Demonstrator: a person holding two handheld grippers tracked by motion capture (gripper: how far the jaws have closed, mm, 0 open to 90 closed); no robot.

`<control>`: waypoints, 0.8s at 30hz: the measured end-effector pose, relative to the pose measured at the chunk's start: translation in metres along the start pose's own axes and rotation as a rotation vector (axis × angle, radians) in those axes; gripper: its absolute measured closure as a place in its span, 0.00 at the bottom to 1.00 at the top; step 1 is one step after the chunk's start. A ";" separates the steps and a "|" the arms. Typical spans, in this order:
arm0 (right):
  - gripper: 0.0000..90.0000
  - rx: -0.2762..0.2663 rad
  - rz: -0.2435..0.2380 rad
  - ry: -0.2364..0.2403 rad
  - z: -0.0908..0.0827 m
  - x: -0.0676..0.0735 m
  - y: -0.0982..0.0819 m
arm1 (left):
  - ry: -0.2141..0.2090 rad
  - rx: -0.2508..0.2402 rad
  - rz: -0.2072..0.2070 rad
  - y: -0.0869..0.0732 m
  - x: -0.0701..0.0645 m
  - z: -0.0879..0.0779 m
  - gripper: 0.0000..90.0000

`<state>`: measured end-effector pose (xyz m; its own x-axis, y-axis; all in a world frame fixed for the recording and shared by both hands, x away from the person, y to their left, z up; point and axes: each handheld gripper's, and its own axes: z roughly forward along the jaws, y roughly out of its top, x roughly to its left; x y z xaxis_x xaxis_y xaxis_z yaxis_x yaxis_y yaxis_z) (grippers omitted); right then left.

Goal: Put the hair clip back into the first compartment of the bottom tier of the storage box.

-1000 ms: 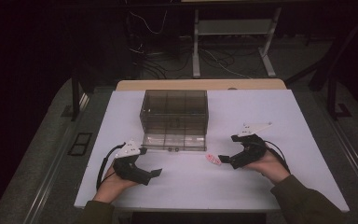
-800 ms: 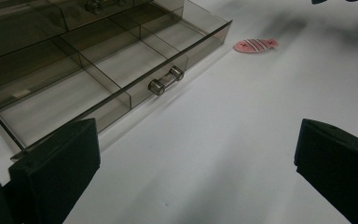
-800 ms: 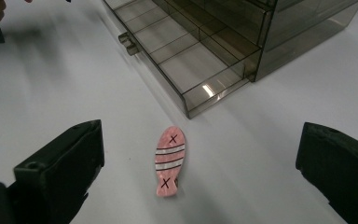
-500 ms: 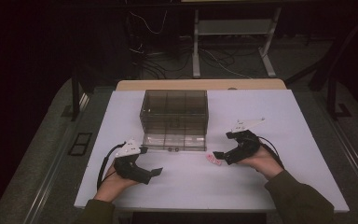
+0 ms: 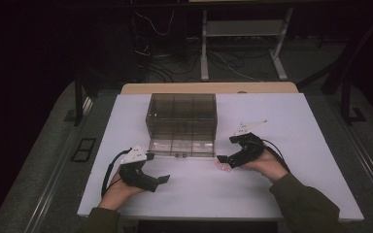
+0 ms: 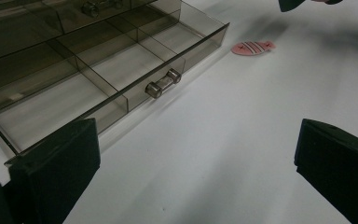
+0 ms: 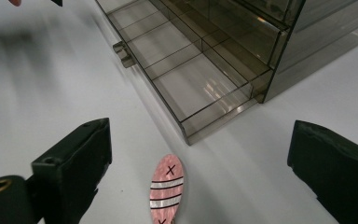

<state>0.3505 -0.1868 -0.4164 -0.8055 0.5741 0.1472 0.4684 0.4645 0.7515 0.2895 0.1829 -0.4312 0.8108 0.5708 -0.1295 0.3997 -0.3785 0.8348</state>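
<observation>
one pink fish-shaped tag (image 7: 166, 190), one smoked-plastic drawer cabinet (image 5: 182, 116): sorting judged barely begun.
bottom drawer (image 6: 98, 70) pulled out, its visible divided compartments empty; tag lies flat on the white surface (image 5: 281, 126) just off the drawer's front corner, not yet lifted. right hand-held gripper (image 7: 200, 172) spread wide, straddling the tag; left hand-held gripper (image 6: 193, 170) spread, holding nothing. left to do, likely: pinch tag, place in a compartment.

a dim lab: white table (image 5: 291, 126), floor cables (image 5: 160, 68), metal stand (image 5: 245, 34)
</observation>
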 end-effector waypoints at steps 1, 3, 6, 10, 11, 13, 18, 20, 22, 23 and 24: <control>0.09 0.000 -0.002 -0.003 0.000 0.000 0.000 | -0.001 0.000 0.000 0.000 0.000 0.000 0.00; 0.14 -0.001 -0.007 -0.009 0.001 0.000 0.001 | -0.002 0.001 0.001 0.000 0.000 0.000 0.00; 0.15 0.008 -0.007 -0.014 0.001 0.000 0.000 | -0.003 -0.001 -0.001 0.000 0.000 0.000 0.00; 0.19 0.027 -0.002 -0.022 0.001 0.000 -0.001 | -0.002 0.004 0.001 0.000 -0.001 0.000 0.00; 0.22 0.032 -0.003 -0.022 0.001 0.000 -0.001 | -0.001 0.001 0.001 0.000 -0.001 0.000 0.00; 0.28 0.042 -0.012 -0.018 0.002 0.001 -0.001 | 0.000 -0.001 -0.001 0.000 -0.001 0.000 0.00; 0.35 0.066 -0.017 -0.018 0.003 0.002 -0.002 | -0.001 -0.004 0.003 0.000 -0.001 0.000 0.00; 0.38 0.070 -0.020 -0.013 0.003 0.003 -0.002 | 0.000 -0.006 0.001 0.000 0.000 -0.001 0.00; 0.41 0.076 -0.027 -0.012 0.003 0.004 -0.002 | 0.000 -0.008 -0.001 0.000 -0.001 -0.001 0.00; 0.42 0.079 -0.030 -0.011 0.003 0.005 -0.002 | 0.000 -0.008 -0.002 0.000 -0.001 -0.001 0.00; 0.42 0.082 -0.033 -0.010 0.003 0.006 -0.002 | -0.001 -0.009 -0.004 0.000 -0.001 -0.001 0.00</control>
<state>0.3462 -0.1825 -0.4192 -0.8178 0.5636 0.1166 0.4701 0.5372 0.7003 0.2884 0.1834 -0.4306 0.8097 0.5717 -0.1327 0.3989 -0.3703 0.8389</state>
